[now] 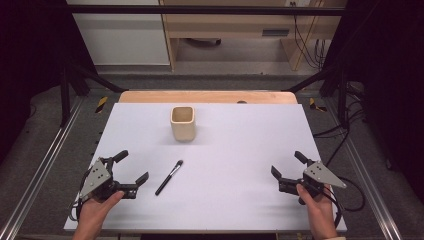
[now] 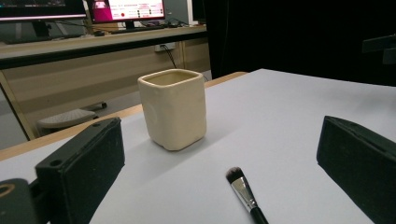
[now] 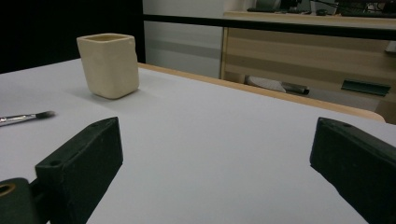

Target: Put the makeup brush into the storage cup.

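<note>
Currently makeup brush (image 1: 169,177) lies flat in front of cream cup (image 1: 182,123), just right of left gripper (image 1: 134,169), jaws wide and empty; right gripper (image 1: 286,165) likewise agape, well right; risk: thin handle rolling off pads if pinched off-centre

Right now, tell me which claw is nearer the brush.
The left claw: the brush lies just beside its open jaws, while the right claw sits far across the table.
</note>
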A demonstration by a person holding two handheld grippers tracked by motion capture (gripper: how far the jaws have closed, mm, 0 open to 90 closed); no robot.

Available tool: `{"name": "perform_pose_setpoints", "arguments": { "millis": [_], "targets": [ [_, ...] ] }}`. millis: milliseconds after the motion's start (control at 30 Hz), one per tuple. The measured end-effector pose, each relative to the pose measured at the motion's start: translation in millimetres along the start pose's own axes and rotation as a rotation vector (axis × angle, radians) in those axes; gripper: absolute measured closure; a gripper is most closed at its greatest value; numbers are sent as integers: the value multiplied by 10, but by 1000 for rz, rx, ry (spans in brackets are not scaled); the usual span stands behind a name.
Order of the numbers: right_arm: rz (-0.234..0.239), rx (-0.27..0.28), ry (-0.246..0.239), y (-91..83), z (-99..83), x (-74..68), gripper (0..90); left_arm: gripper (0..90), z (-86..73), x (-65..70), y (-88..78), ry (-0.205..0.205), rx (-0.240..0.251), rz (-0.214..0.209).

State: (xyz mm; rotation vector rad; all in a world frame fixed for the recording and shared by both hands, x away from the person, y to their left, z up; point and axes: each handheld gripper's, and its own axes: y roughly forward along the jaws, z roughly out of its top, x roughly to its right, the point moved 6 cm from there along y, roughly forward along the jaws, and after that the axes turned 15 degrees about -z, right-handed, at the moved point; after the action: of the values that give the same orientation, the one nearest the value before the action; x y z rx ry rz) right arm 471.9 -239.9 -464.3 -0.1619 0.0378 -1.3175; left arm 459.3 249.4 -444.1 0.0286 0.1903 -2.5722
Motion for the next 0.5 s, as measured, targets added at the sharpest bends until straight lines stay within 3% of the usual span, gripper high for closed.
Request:
{"name": "perform_pose_setpoints", "arguments": {
  "millis": [500],
  "targets": [
    [-12,0,-36,-6,-15,-30,24,10,-52,-55,-43,-48,-40,15]
  ]
}}
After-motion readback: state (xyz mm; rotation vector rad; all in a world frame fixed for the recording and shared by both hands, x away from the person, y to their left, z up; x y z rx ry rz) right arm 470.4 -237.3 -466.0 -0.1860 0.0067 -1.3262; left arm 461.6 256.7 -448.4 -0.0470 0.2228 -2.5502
